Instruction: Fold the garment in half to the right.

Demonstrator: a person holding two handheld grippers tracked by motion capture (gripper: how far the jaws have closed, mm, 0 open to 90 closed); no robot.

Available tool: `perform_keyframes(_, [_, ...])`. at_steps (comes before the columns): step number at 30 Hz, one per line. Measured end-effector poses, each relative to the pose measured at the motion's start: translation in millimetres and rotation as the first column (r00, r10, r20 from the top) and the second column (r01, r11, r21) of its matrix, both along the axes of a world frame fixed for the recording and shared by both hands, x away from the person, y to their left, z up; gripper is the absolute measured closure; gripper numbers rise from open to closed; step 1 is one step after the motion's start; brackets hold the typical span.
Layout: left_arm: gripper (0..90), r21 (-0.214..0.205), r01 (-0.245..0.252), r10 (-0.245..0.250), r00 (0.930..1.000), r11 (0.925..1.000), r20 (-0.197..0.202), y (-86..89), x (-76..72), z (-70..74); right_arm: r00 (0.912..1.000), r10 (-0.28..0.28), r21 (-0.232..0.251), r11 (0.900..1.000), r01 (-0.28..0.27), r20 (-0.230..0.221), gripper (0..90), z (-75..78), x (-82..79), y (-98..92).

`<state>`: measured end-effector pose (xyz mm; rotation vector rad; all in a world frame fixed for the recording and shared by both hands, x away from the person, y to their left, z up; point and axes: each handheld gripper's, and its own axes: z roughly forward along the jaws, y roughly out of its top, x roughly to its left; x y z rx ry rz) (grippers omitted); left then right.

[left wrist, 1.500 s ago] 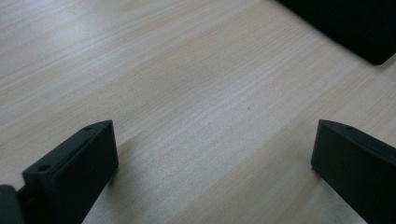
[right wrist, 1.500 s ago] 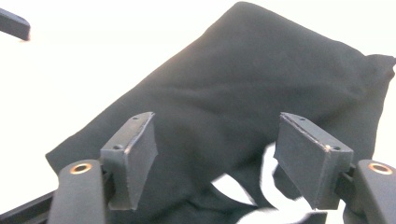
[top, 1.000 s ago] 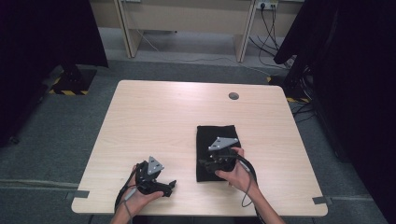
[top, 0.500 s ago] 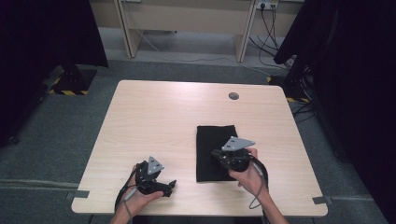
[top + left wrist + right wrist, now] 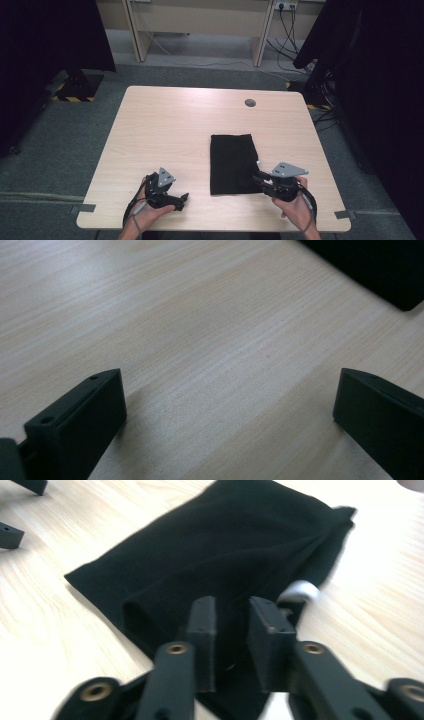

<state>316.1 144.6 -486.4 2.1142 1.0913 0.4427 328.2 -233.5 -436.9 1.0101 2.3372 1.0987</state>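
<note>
jaws of the right gripper (image 5: pixel 231 625) stood narrowly parted and had just been opening, with nothing pinched between them; its tips hovered at the folded black cloth's (image 5: pixel 233 163) four o'clock edge, beside a small white tag (image 5: pixel 300 591). the left gripper (image 5: pixel 225 405) sat with jaws wide apart over bare wood at about seven o'clock on the table (image 5: pixel 175 120), well apart from the cloth, which lay flat right of centre. the cloth looked soft, light and limp, likely to sag and unfold when lifted, so a pinch on a corner or the folded edge seemed best.
</note>
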Motion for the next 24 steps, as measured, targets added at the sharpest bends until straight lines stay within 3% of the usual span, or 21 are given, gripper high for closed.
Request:
perform_keyframes(5, [0.0, 0.000, 0.000, 0.000, 1.0000, 1.0000, 0.000, 0.0, 0.0, 0.0, 0.9991, -0.031, 0.007, 0.9995, 0.031, 0.029, 65.6, 11.7, -2.0, -11.6])
perform_keyframes(9, [0.0, 0.000, 0.000, 0.000, 1.0000, 1.0000, 0.000, 0.0, 0.0, 0.0, 0.9994, -0.012, 0.002, 0.9999, 0.012, 0.032, 60.4, 13.1, 5.9, -3.3])
perform_keyframes(17, [0.0, 0.001, 0.000, 0.000, 1.0000, 1.0000, 0.000, 0.0, 0.0, 0.0, 0.9980, 0.062, -0.066, 0.9958, -0.063, -0.015, 59.3, -5.4, 28.3, 32.1])
perform_keyframes(24, [0.0, 0.000, 0.000, 0.000, 1.0000, 1.0000, 0.000, 0.0, 0.0, 0.0, 0.9989, 0.018, -0.136, 0.9905, -0.024, -0.043, 60.5, -22.8, 27.8, 16.4])
